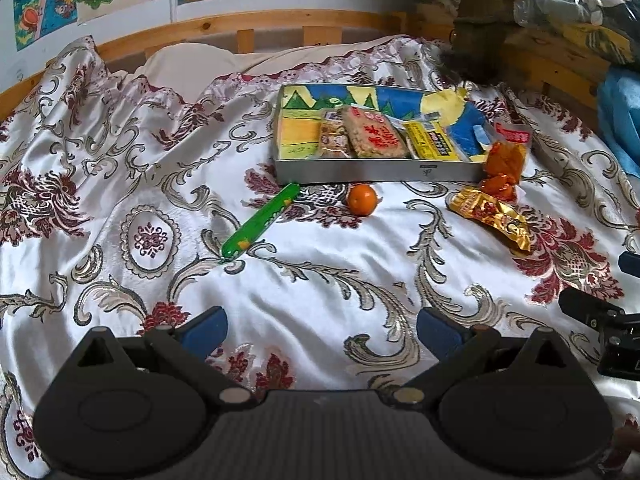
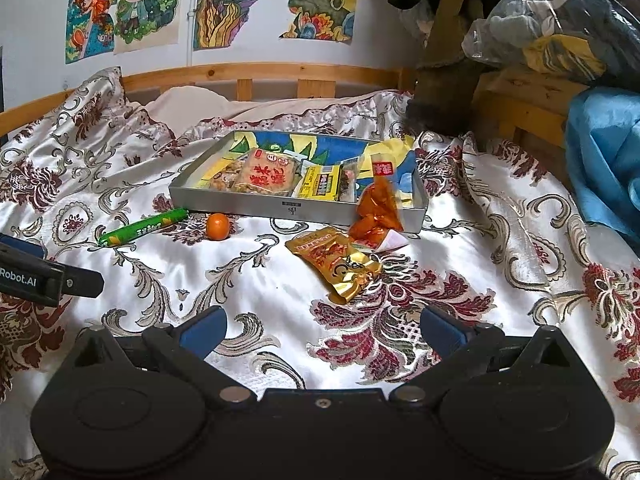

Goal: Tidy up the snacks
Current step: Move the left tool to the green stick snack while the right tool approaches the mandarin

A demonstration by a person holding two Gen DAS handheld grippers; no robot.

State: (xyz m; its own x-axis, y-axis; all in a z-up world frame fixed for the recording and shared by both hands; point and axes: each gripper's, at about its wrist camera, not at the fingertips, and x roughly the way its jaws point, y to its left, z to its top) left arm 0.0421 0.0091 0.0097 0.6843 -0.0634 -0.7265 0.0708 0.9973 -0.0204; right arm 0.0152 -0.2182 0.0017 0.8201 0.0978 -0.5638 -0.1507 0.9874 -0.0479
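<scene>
A grey metal tray (image 1: 360, 170) (image 2: 256, 206) lies on the bed with several snack packets inside, among them a rice cracker pack (image 1: 374, 132) (image 2: 270, 174). In front of it lie a green sausage stick (image 1: 260, 222) (image 2: 144, 226), a small orange (image 1: 362, 199) (image 2: 218, 226) and a gold packet (image 1: 492, 214) (image 2: 338, 262). An orange-red packet (image 1: 504, 160) (image 2: 378, 208) leans over the tray's front right corner. My left gripper (image 1: 320, 330) is open and empty, well short of the sausage. My right gripper (image 2: 322, 328) is open and empty, short of the gold packet.
The floral satin bedspread (image 1: 120, 160) (image 2: 500, 240) is wrinkled. A wooden bed rail (image 1: 240, 26) (image 2: 260, 74) and a wall with drawings stand behind. Bagged soft toys (image 2: 560, 16) and a blue cloth (image 2: 600, 152) pile at the right.
</scene>
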